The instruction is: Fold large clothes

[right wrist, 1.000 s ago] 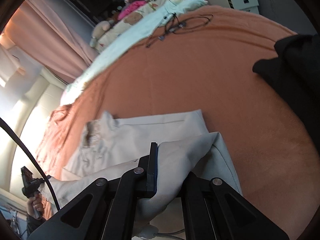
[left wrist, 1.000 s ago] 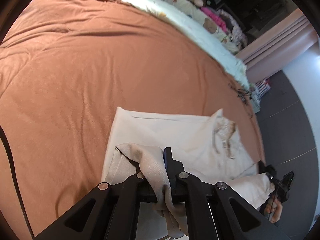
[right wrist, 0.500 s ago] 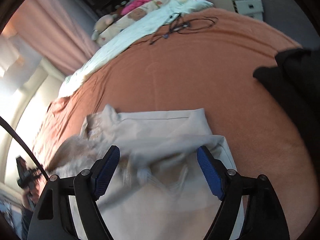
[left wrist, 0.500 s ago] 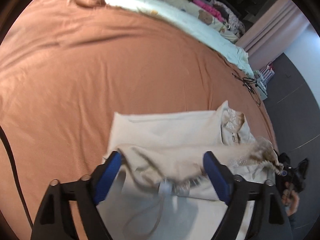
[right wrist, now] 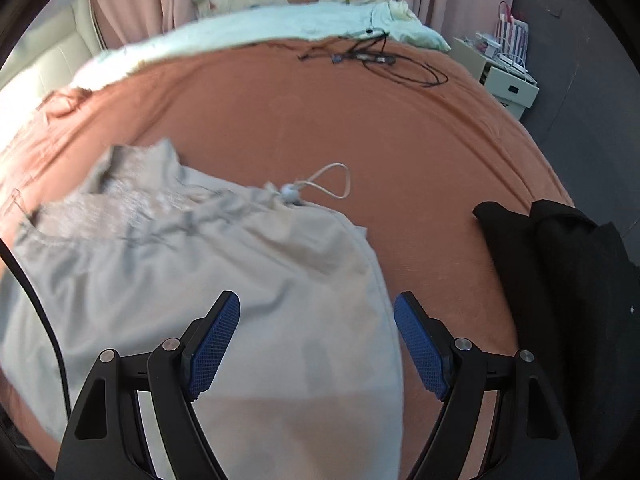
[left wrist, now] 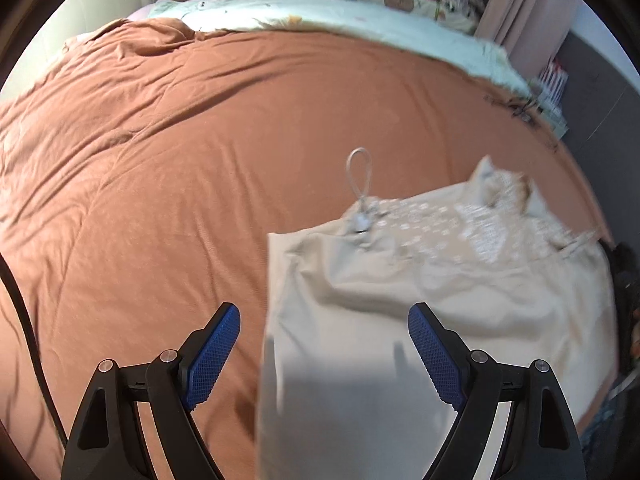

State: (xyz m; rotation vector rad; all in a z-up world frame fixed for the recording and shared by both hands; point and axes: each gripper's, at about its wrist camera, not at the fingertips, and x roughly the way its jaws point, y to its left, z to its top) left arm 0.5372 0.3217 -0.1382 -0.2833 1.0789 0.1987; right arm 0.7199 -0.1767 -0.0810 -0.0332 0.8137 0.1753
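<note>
Showing black garment (right wrist: 560, 280), cables (right wrist: 380, 58): right wrist view only.

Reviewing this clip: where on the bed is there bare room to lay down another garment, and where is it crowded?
Free: the orange bedspread left of the beige garment, and the strip between that garment and the black clothing. Crowded: the far edge, with tangled cables beside the pale blanket.

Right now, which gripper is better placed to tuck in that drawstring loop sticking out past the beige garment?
Probably right: the drawstring loop lies on the beige garment's edge nearer the right gripper.
</note>
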